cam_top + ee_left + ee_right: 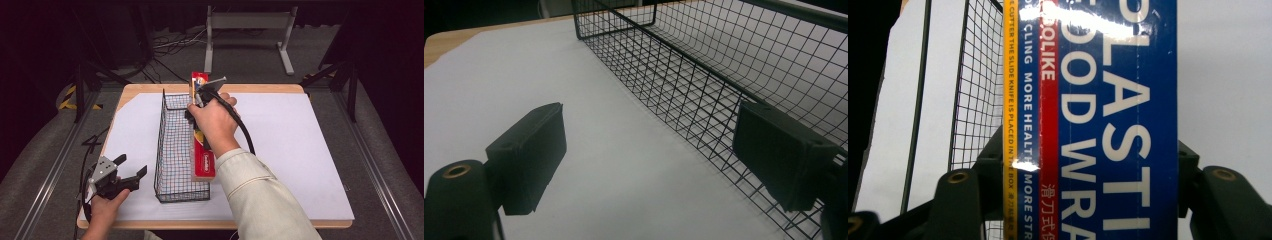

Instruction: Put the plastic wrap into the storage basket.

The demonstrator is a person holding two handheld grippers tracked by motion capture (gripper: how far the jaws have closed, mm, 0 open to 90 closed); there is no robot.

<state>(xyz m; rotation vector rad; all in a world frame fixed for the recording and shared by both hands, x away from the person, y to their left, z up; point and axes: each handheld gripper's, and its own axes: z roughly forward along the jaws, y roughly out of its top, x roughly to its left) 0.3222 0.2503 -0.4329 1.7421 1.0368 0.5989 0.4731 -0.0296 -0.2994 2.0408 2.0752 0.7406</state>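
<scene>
The long, narrow black wire-mesh basket stands at the centre of the high view on the white sheet that covers the wooden table, its length running from the lower middle toward the upper middle of the frame.

The long blue, red and yellow cardboard box of plastic wrap lies along the basket's right-hand long wall, touching or just beside its rim; its far end rises above the basket's far end. Whether the box rests on the rim or is carried clear of it cannot be told.

The right gripper, near the upper middle of the high view, is clamped on this box. In the right gripper view both black jaws press against the box's two long sides, with the mesh at upper left.

The left gripper sits at the lower left of the high view, just beside the basket's near end. In the left gripper view its jaws stand wide apart with nothing between them, the basket's wall running across the upper right.
</scene>
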